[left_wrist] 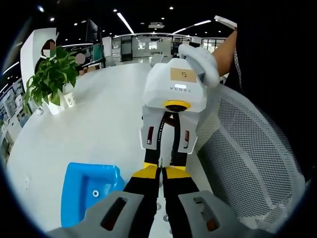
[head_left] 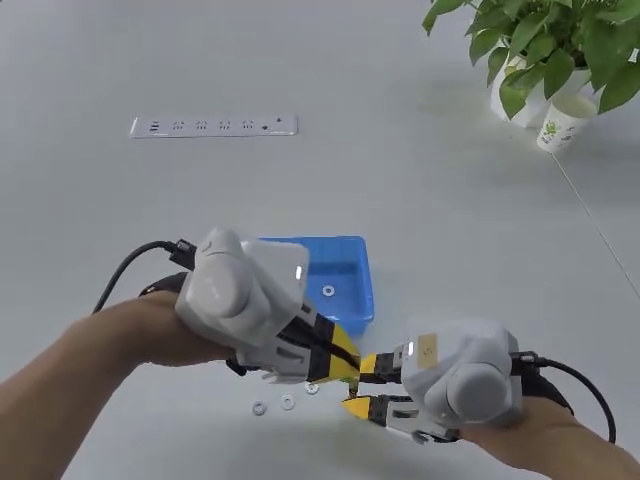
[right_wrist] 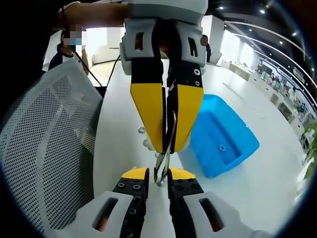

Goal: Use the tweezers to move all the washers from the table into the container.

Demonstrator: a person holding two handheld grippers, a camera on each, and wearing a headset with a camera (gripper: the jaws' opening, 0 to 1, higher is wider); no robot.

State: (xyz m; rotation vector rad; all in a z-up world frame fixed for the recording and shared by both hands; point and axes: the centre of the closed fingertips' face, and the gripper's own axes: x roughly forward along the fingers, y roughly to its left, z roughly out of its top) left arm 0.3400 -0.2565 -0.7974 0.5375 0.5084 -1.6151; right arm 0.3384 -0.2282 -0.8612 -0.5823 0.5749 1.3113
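A blue container sits on the white table with one washer in it. Three washers lie on the table in front of it, below the grippers. My left gripper is shut on the metal tweezers, which point down toward the table. My right gripper faces it, jaws drawn in on the tweezers' lower end. Whether the tweezer tips hold a washer is hidden.
A white power strip lies at the far left. A potted plant and a paper cup stand at the far right corner, near the table edge. A mesh chair stands beside the table.
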